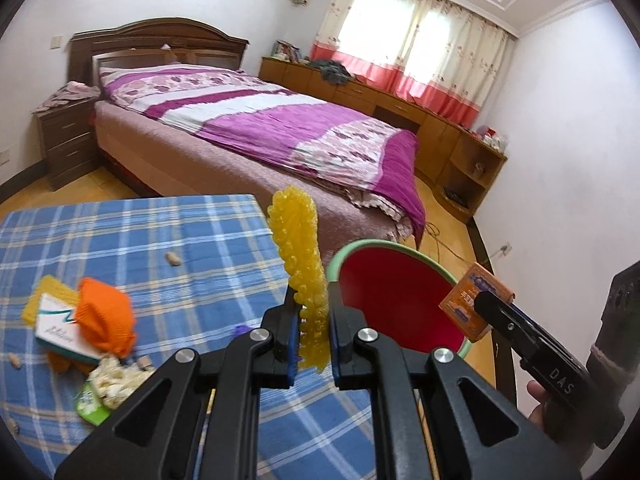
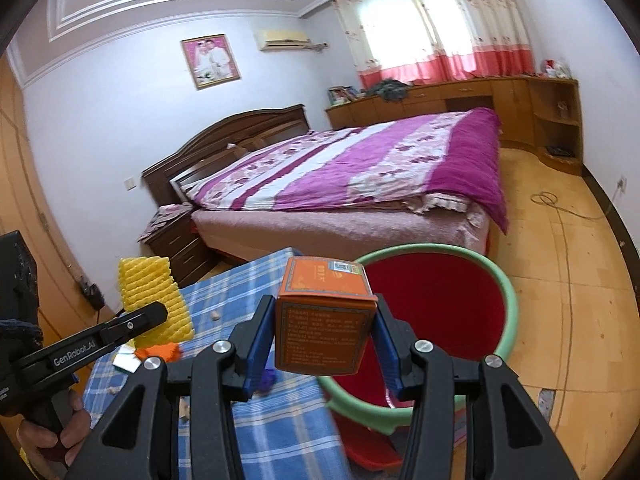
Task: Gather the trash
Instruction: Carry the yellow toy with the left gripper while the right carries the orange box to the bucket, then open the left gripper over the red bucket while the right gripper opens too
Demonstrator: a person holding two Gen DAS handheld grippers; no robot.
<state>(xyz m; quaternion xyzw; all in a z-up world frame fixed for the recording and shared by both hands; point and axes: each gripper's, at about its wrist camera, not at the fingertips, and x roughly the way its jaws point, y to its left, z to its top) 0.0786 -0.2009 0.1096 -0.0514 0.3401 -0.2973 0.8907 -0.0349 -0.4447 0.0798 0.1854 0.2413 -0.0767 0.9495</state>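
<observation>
The bed [image 1: 256, 128] fills the room behind, with the blue plaid worktop [image 1: 168, 264] in front of it. Just off the worktop's edge stands the red bin [image 2: 436, 312], green-rimmed. The left gripper [image 1: 311, 320] has its fingers pinched narrow on a yellow foam net [image 1: 298, 256], upright over the worktop's edge beside the bin. The right gripper [image 2: 325, 334] clamps an orange box [image 2: 325, 320] at the bin's rim. More scraps [image 1: 92, 328] lie on the worktop.

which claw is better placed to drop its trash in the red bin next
Right. Its claw holds the orange box at the red bin rim; the left claw and its yellow foam net are over the table's edge.
</observation>
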